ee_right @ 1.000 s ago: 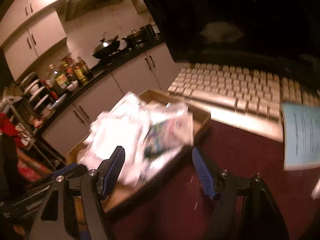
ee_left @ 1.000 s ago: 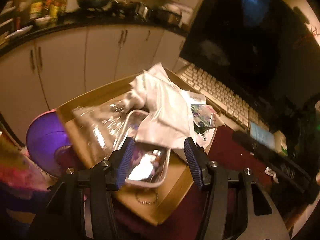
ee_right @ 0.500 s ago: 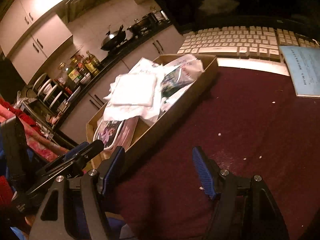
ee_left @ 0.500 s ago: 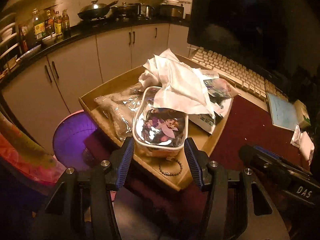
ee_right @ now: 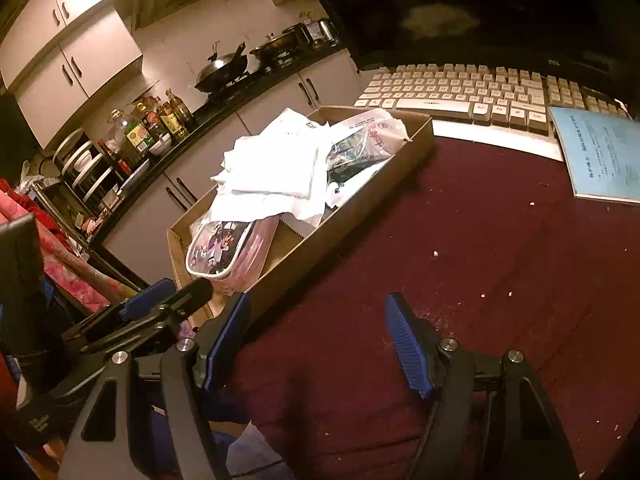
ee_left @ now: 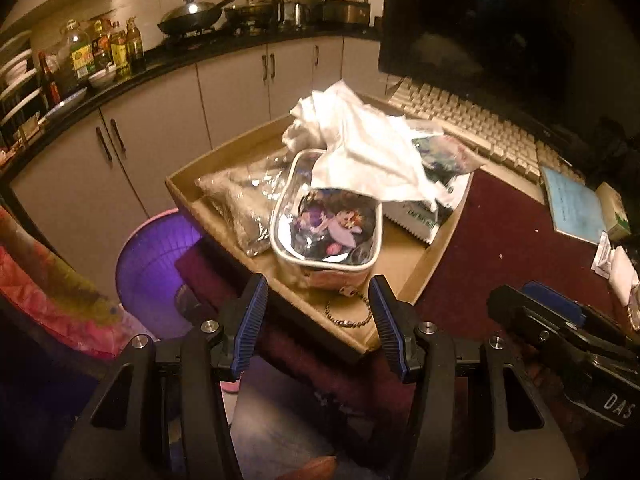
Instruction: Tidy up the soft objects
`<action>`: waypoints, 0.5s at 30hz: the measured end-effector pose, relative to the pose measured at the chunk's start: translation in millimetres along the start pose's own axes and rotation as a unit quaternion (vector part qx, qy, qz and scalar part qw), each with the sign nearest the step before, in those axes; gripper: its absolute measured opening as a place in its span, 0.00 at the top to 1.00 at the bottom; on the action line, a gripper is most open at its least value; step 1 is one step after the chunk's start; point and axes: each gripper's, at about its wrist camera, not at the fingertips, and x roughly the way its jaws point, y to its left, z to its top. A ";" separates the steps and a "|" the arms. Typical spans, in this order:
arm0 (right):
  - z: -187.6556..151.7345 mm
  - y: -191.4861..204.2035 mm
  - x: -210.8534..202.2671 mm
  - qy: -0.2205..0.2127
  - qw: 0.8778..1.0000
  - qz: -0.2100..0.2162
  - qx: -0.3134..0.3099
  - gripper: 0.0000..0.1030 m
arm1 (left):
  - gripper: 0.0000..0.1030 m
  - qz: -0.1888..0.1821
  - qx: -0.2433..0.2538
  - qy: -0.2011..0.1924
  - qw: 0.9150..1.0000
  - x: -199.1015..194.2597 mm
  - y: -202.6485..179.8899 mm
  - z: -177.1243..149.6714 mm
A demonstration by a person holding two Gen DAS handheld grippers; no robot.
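Note:
A shallow cardboard tray [ee_left: 424, 272] [ee_right: 416, 140] sits on the dark red table. It holds a clear pouch with cartoon print [ee_left: 328, 232] [ee_right: 220, 248], a crumpled white cloth [ee_left: 360, 148] [ee_right: 276, 164], a clear plastic bag [ee_left: 240, 204] and printed packets [ee_right: 356, 148]. A metal chain [ee_left: 348, 312] lies at the tray's near corner. My left gripper [ee_left: 316, 316] stands open just short of that near corner, nothing between its fingers. My right gripper [ee_right: 320, 344] is open over the bare red cloth, to the right of the tray.
A keyboard [ee_right: 460, 92] and a dark monitor [ee_left: 500, 28] stand behind the tray. A blue booklet [ee_right: 596, 156] lies at the right. A purple basket [ee_left: 156, 260] sits below the table's left edge. Kitchen cabinets and a counter [ee_left: 160, 56] run along the back.
Both grippers have drawn back from the tray, which now looks smaller and farther. The left view has rolled level. Both grippers stay open; the tray's contents lie as before.

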 end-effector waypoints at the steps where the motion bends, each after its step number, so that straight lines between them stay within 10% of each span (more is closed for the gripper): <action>1: -0.1 0.8 0.8 0.001 1.000 -0.001 0.000 0.32 | 0.49 -0.001 -0.004 0.003 1.000 0.8 1.6 -0.1; 15: -3.0 7.3 9.1 0.018 1.000 -0.002 0.000 0.32 | 0.49 0.006 0.002 -0.003 1.000 0.7 1.1 -1.3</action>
